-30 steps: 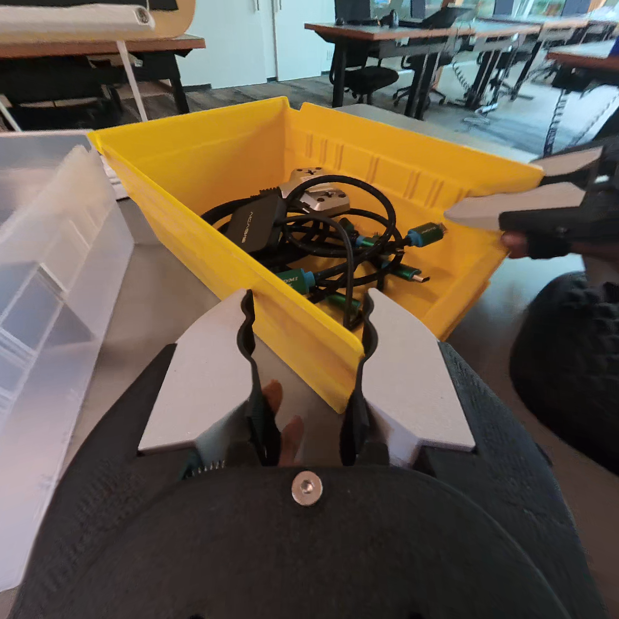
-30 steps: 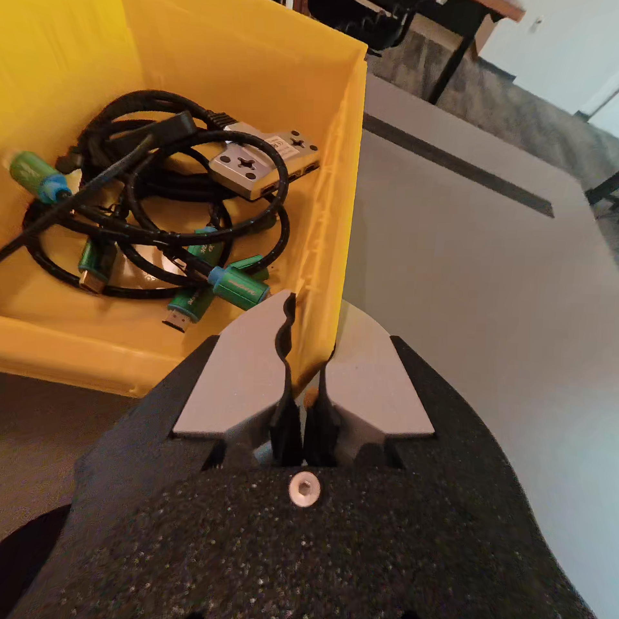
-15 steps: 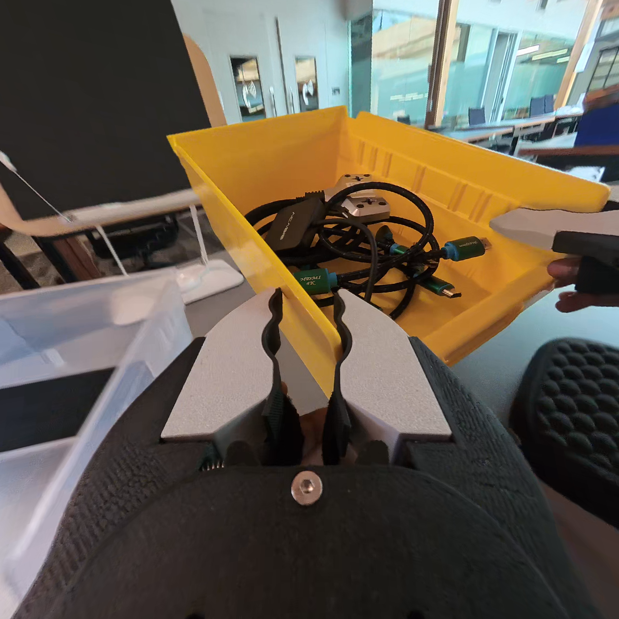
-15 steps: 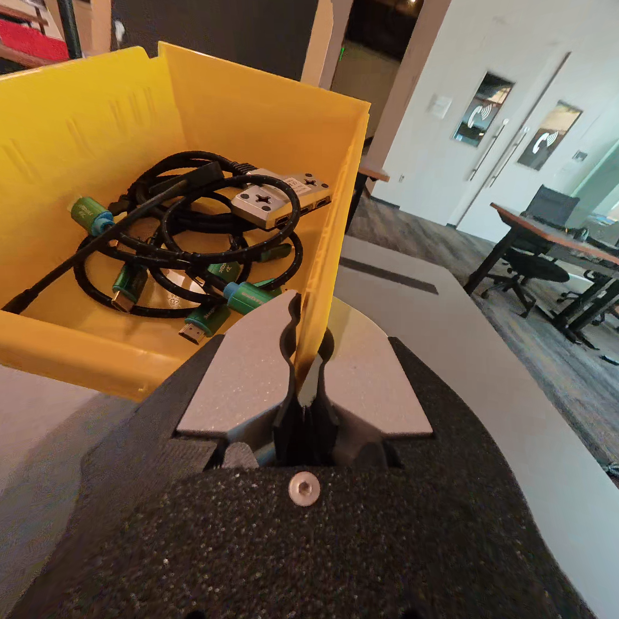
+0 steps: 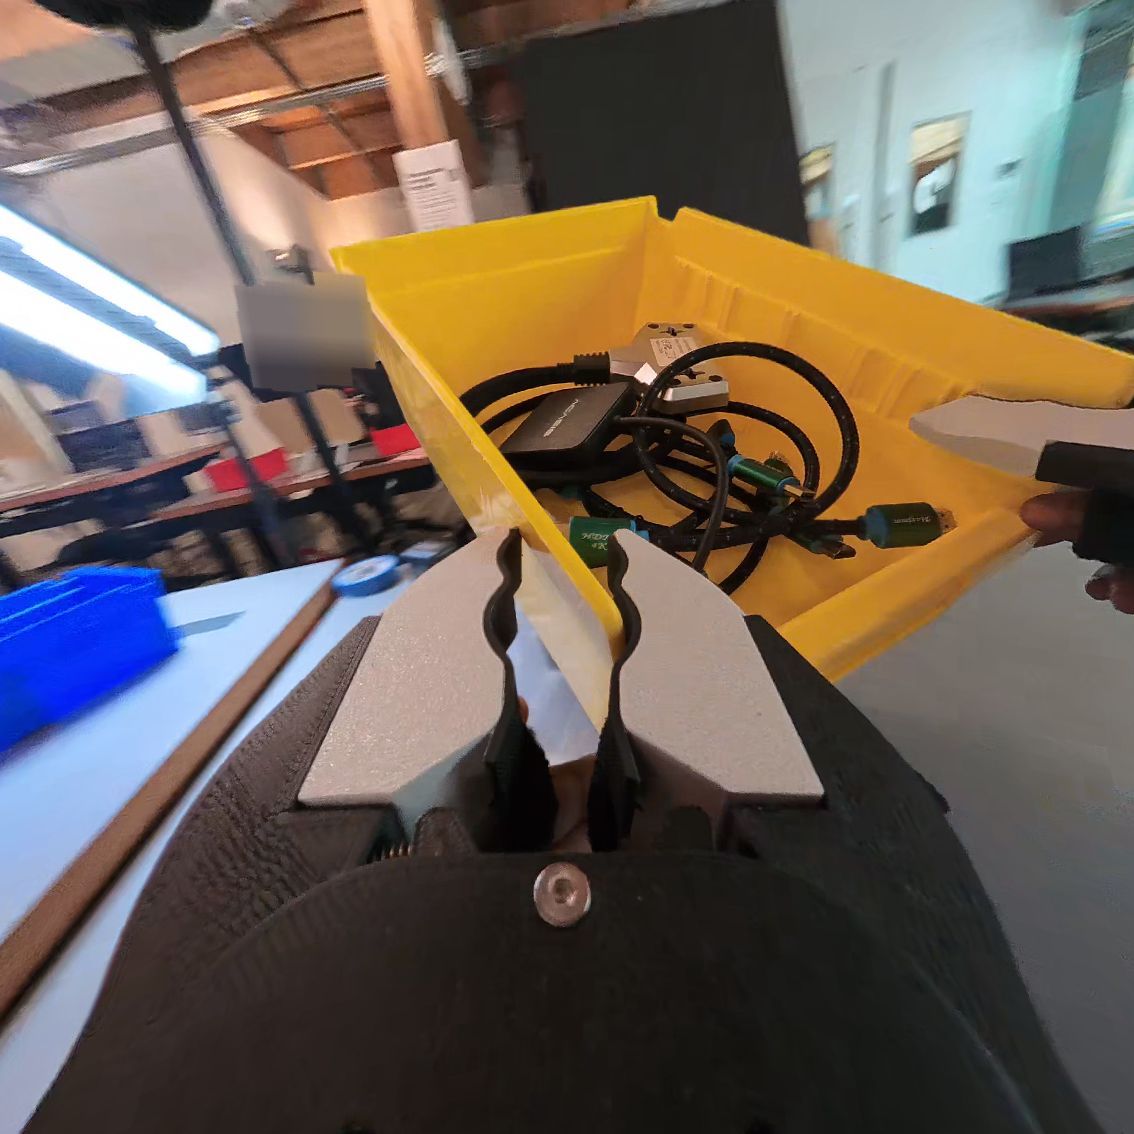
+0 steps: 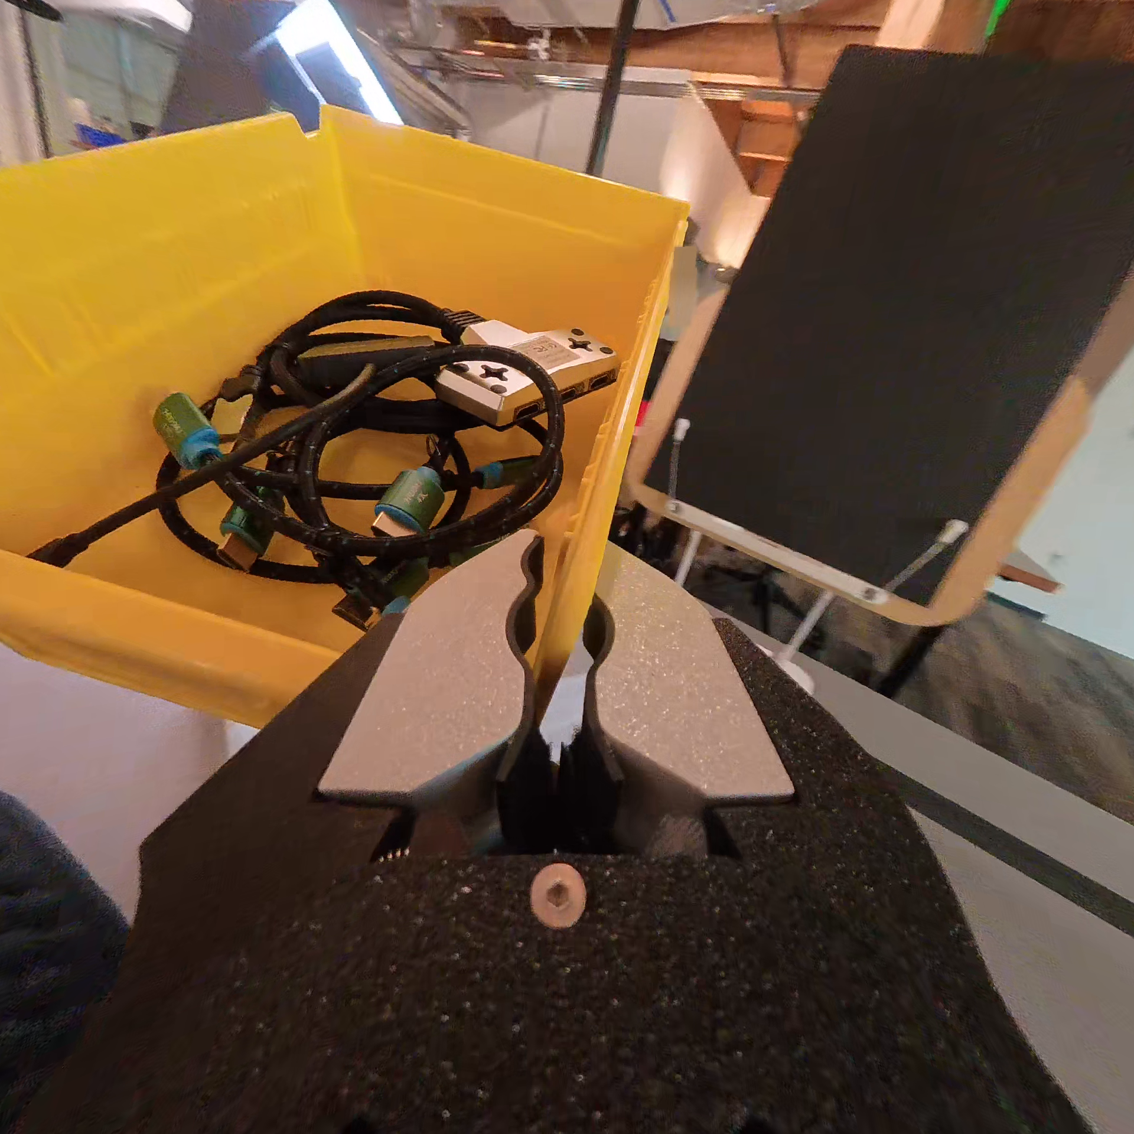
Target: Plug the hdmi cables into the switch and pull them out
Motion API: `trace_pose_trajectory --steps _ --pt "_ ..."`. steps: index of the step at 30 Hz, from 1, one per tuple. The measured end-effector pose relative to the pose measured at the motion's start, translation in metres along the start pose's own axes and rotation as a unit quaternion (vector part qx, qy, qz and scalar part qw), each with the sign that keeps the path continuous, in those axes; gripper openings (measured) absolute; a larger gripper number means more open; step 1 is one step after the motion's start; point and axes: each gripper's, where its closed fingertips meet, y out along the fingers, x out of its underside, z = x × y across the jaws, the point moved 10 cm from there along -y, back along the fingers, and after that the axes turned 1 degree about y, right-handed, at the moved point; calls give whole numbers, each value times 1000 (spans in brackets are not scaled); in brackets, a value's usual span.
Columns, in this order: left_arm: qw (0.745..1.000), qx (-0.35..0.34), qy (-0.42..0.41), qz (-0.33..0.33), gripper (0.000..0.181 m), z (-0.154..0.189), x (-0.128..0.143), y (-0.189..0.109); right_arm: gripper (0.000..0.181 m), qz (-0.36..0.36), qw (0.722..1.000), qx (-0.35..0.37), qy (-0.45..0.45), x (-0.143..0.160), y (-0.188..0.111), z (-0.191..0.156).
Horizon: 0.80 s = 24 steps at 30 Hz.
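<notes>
Both my grippers pinch opposite walls of the tilted yellow bin (image 5: 534, 294), left gripper (image 5: 561, 564) and right gripper (image 6: 567, 570) alike; silver switch (image 6: 528, 380) and coiled hdmi cables (image 6: 368, 485) lie inside, ahead between them, switch nearer my right.

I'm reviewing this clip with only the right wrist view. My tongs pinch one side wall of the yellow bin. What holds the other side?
Observer: The left tongs clamp the opposite wall of the yellow bin, so both sides are gripped.
Reviewer: I see the silver switch among the cables, with something dark behind it. What is it?
Observer: It is a flat black box lying right beside the silver switch, with its top face showing.
Reviewer: Is anything off to the left, outside my frame?
Observer: A blue bin, blurred, sits on the light table there.
</notes>
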Motion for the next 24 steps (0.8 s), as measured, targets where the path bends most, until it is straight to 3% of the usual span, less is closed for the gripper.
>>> trace_pose_trajectory --steps 6,9,12,17,21,24 --pt "988 -118 18 -102 27 -80 14 -56 11 -6 985 -155 80 11 71 -105" --pt "978 -153 -8 -142 26 -110 35 -77 14 24 986 -158 37 19 84 -156" --pt "967 -190 10 -168 19 -127 61 -87 16 -6 979 -199 44 33 92 -190" --pt "962 -182 -21 -201 18 -135 106 -83 17 -38 978 -202 20 62 92 -209" --pt "970 -174 -39 -167 17 -141 126 -73 20 -46 981 -188 -6 68 94 -209" --pt "959 -191 -37 -207 14 -149 137 -63 24 -82 970 -225 -52 72 100 -210"
